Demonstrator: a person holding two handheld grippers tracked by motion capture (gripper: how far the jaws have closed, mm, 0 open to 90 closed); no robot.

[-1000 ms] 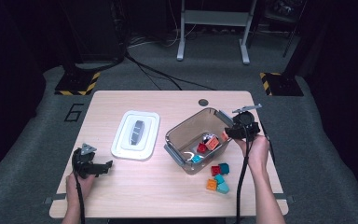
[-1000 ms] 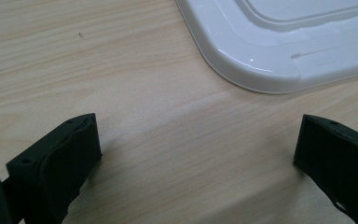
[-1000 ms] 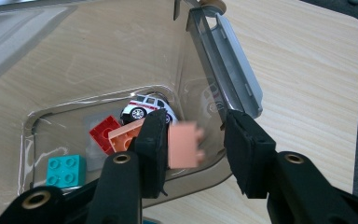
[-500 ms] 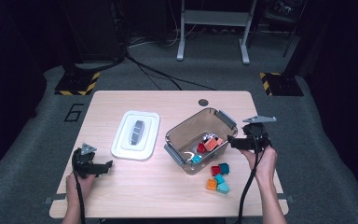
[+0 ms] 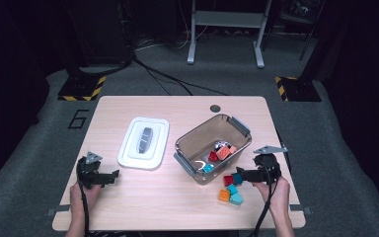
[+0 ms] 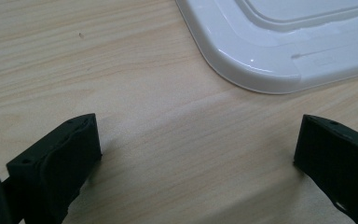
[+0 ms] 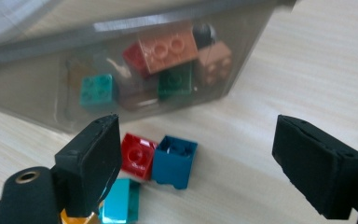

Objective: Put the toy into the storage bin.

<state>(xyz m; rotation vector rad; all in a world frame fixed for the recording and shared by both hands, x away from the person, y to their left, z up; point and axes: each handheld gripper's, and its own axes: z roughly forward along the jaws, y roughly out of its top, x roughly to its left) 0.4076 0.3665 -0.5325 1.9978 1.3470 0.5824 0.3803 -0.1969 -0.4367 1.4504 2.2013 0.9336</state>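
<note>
Plastic bricks, 4 of them, lie on the table (image 5: 177, 207) against the bin (image 5: 212, 129). My right gripper (image 7: 196, 154) has just been opening its fingers wide, nothing between; the blue brick (image 7: 174, 160) touches the red brick (image 7: 137, 156), so I risk nudging both. Left gripper (image 6: 193, 154) is idle, fingers wide.

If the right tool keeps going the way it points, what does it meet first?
Probably the dark blue brick beside the red brick, both on the table just before the bin; depth is uncertain. The right tool is open.

High view looks down on the whole table (image 5: 177, 207); each gripper view looks close along its jaws, sharing tabletop with it.
</note>
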